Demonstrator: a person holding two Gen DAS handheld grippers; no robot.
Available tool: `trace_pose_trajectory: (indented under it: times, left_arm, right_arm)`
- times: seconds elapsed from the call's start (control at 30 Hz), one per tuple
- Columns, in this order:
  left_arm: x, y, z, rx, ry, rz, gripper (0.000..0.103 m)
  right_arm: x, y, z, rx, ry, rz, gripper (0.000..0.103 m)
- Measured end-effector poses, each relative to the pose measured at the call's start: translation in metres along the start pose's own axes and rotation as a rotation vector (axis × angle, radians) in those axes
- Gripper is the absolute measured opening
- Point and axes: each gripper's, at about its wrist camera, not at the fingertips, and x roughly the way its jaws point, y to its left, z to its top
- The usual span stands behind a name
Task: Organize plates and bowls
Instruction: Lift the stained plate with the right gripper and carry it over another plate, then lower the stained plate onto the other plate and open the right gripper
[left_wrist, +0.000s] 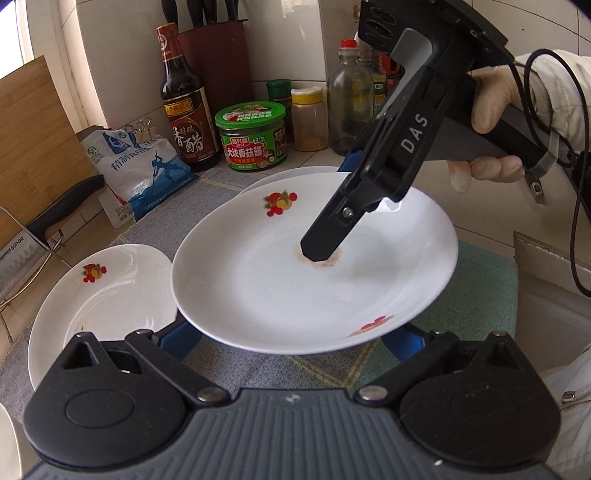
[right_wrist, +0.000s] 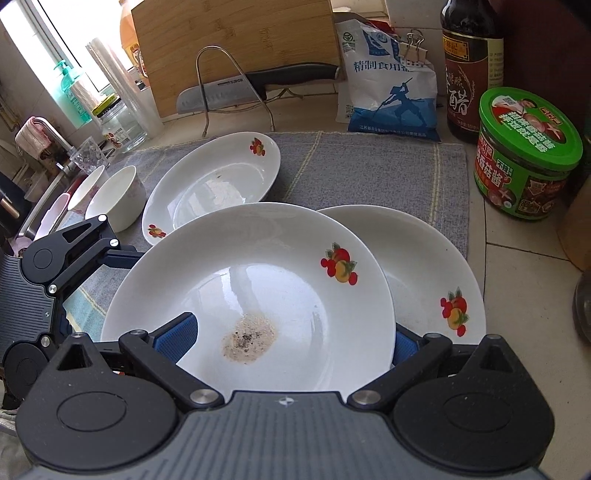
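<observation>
While the right gripper (right_wrist: 291, 341) clamps the rim of a white ceramic plate with fruit decals (right_wrist: 251, 295), one blue pad above and one beneath, that plate hangs tilted over a second white fruit-print plate (right_wrist: 432, 273) on the grey woven mat (right_wrist: 369, 173) (a brownish residue marks its well). A third matching plate (right_wrist: 218, 181) lies beyond, near two white bowls (right_wrist: 114, 195). Whether the left gripper (left_wrist: 291, 341) grips cannot be told: the plate hides its blue pads
</observation>
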Motion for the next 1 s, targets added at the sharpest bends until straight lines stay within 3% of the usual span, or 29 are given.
trace_pose_trajectory:
  times: [1.0]
  left_arm:
    - [0.031, 0.001, 0.016, 0.079, 0.043, -0.036, 0.103]
  right_arm:
    - [-0.001, -0.036, -0.009, 0.069, -0.011, -0.003, 0.103]
